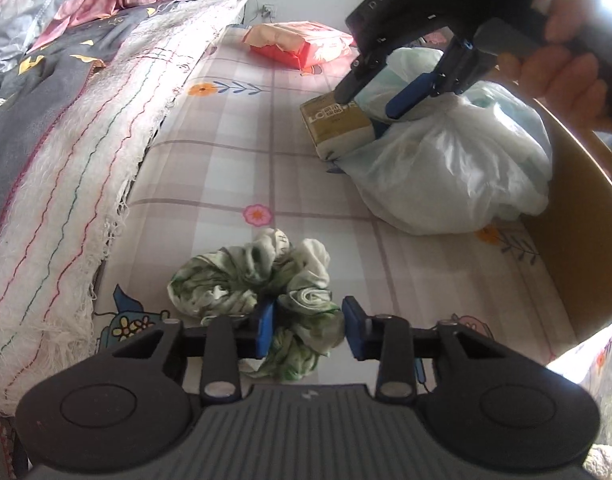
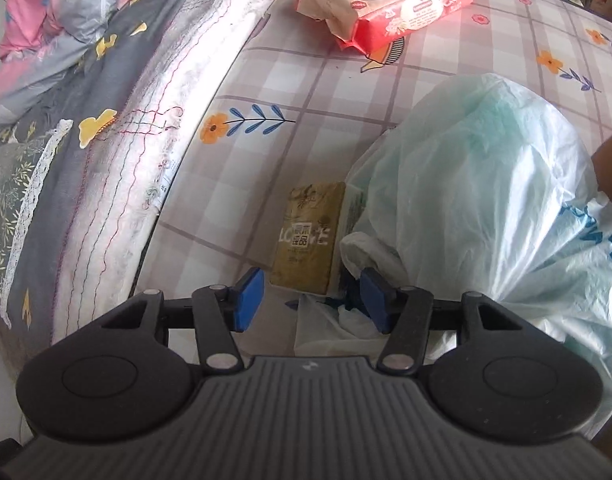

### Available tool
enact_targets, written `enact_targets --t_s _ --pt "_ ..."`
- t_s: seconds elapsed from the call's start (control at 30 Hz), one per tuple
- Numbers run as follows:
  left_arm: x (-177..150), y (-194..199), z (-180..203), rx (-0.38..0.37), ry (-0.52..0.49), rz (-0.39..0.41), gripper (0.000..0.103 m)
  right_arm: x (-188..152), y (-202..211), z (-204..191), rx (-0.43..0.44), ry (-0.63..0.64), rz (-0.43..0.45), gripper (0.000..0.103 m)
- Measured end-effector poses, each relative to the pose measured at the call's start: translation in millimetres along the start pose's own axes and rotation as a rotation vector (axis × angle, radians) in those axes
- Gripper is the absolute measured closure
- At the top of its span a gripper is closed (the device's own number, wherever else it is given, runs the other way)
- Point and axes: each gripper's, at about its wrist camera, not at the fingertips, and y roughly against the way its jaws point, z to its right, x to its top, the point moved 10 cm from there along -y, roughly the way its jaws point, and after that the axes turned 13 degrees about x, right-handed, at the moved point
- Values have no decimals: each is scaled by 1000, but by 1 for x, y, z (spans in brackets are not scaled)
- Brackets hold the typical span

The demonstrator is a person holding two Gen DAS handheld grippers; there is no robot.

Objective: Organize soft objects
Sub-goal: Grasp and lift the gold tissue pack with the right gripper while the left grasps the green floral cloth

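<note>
Landmark: plastic bag [image 1: 458,168], lying on the checked sheet [image 1: 233,168].

- Tissue pack [image 1: 338,124]: on the sheet, touching the bag's left side.
- Wet-wipe pack [image 1: 301,46]: on the sheet, behind the bag and to its left, well apart.
- Scrunchie [image 1: 261,280]: on the sheet, in front of the bag and to its left, apart from it.
- Cardboard box [image 1: 578,232]: right of the bag, its wall just beside the bag.
- Fringed blanket [image 1: 85,184]: far left of the bag, along the sheet's edge; piled bedding [image 1: 65,12] lies on and behind it.
- Right gripper [image 1: 370,108]: above the bag's left edge, over the tissue pack.
- Left gripper [image 1: 308,330]: in front of the bag, at the scrunchie.
</note>
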Motion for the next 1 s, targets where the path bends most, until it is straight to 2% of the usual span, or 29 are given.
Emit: enact_targets --t_s 0.03,0.13,0.27,0.4,0.53,0.7,0.87,1.0 --pt "0 -1 -2 1 9 4 77 2 -1 -4 -1 7 -3 49" --pt "0 -1 -8 -13 41 7 83 7 -3 -21 1 28 -17 49" --pt "1 -1 -14 -27 64 10 85 16 -8 -30 -63 79 -19 47" --pt "2 -2 -17 -37 68 11 85 29 -25 -20 -149 77 -35 46" --pt "3 -3 -18 -45 76 9 85 33 -48 -13 -195 83 -86 45" --pt "4 -3 -18 -41 84 11 85 32 -70 -15 -245 171 -123 46" --pt "5 -1 -18 -42 102 17 87 32 -69 -22 -249 260 -99 49" --pt "7 7 -19 -40 110 38 88 30 -56 -29 -160 237 -58 50"
